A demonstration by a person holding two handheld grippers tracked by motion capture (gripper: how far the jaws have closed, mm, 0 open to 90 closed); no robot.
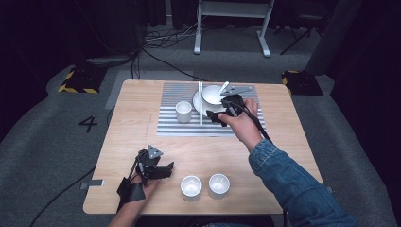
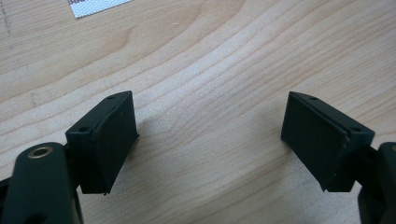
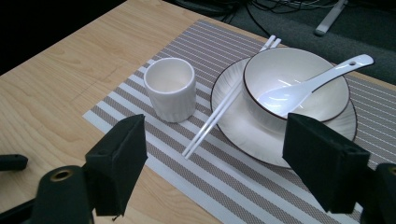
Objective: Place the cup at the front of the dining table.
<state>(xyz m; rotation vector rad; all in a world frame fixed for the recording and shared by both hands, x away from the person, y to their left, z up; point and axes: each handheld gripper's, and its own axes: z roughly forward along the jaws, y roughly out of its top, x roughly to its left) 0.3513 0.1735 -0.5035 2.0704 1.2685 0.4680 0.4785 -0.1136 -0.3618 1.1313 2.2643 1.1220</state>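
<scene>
From the high view I hold my right gripper (image 1: 218, 115) over the striped placemat (image 1: 170, 124) on the bench (image 1: 137, 109) beside the floor's "4" (image 1: 88, 124), the left gripper (image 2: 210, 140) shows jaws apart over bare wood, and the right gripper view shows jaws apart facing the chopsticks (image 3: 219, 112) resting on the plate (image 3: 233, 130), seemingly my next pick.

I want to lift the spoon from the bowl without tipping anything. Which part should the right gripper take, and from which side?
Probably the spoon handle's free end, which juts past the bowl rim with open space around it. Its scoop lies low inside the bowl, hard to reach. The right gripper, open, could come from above that far-right side, jaws across the thin handle, away from the chopsticks.
</scene>
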